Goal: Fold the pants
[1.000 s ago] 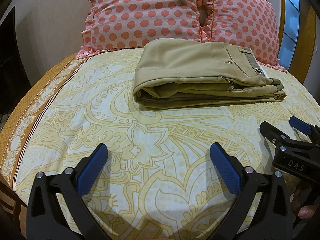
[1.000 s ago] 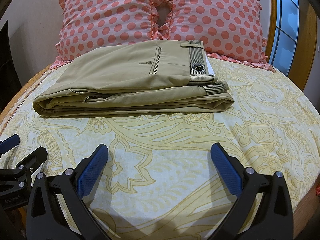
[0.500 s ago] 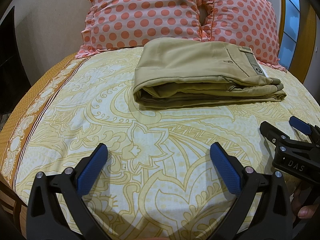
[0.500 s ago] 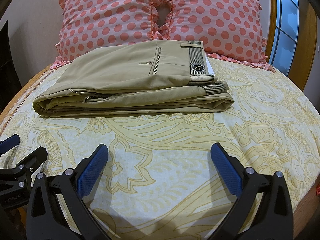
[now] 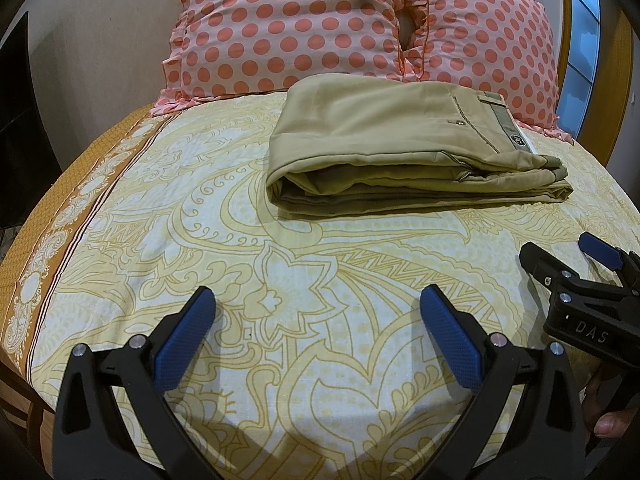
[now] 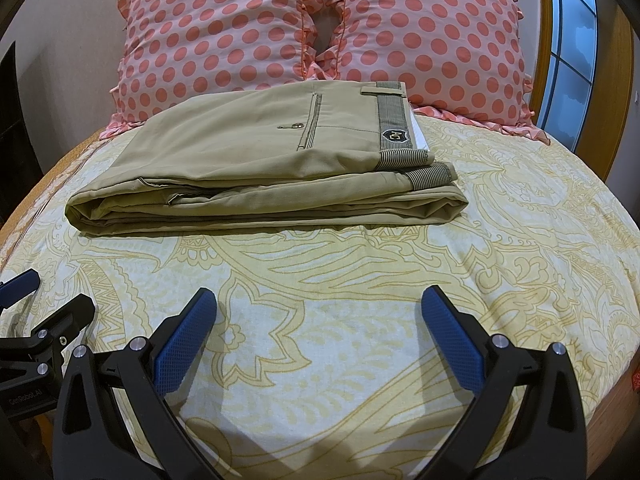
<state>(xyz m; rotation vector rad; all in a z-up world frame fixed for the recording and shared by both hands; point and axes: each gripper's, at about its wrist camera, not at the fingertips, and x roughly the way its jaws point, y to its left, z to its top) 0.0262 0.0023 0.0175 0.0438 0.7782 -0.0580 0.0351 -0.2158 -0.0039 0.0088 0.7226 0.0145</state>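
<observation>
Khaki pants [image 5: 392,152] lie folded in a flat stack on the bed, waistband to the right, in front of the pillows; they also show in the right wrist view [image 6: 256,160]. My left gripper [image 5: 316,320] is open and empty, hovering over the sheet well short of the pants. My right gripper [image 6: 318,320] is open and empty too, equally far back. The right gripper shows at the right edge of the left wrist view [image 5: 576,256]; the left one shows at the left edge of the right wrist view [image 6: 44,300].
The bed has a yellow patterned sheet [image 5: 280,272] with an orange border [image 5: 52,216] on the left. Two pink polka-dot pillows [image 6: 224,32] [image 6: 432,28] stand behind the pants. A window with a wooden frame [image 6: 572,60] is at the right.
</observation>
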